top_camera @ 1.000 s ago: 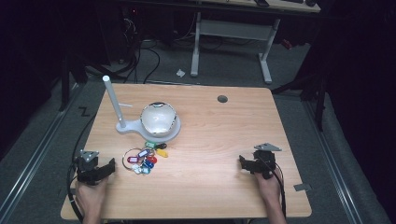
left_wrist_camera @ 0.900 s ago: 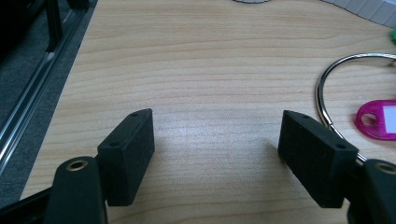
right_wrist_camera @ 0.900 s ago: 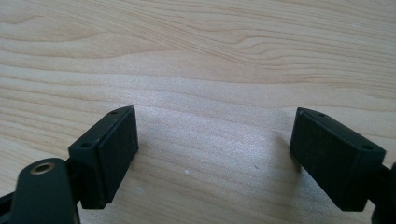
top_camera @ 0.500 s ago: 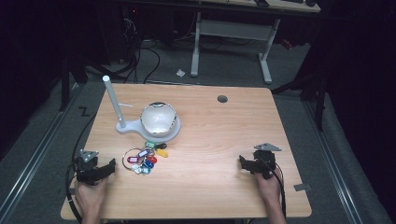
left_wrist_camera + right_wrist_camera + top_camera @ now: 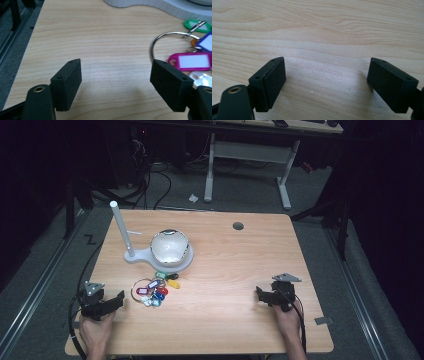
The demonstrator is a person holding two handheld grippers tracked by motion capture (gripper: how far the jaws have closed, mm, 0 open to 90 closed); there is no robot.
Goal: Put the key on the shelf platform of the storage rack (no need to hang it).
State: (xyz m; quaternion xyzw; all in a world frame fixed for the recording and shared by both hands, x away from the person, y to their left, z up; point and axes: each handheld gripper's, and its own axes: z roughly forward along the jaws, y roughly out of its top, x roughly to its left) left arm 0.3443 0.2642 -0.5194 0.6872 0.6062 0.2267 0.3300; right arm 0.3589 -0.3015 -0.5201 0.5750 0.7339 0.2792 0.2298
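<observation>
A metal ring with several coloured key tags (image 5: 152, 291) lies on the wooden table (image 5: 225, 255), just in front of a white stand with a dome (image 5: 170, 247) and an upright post (image 5: 121, 228). My left gripper (image 5: 119, 300) rests near the table's front left, open and empty, with the key ring (image 5: 172, 40) and a pink tag (image 5: 191, 61) just to its right. At the front right, my right gripper (image 5: 260, 295) is open over bare wood (image 5: 324, 45), nothing between its jaws.
A round cable hole (image 5: 238, 226) sits near the table's far edge. Another desk's white legs (image 5: 285, 180) and cables stand on the dark floor beyond. A grey rail (image 5: 35, 285) runs along the floor at the left.
</observation>
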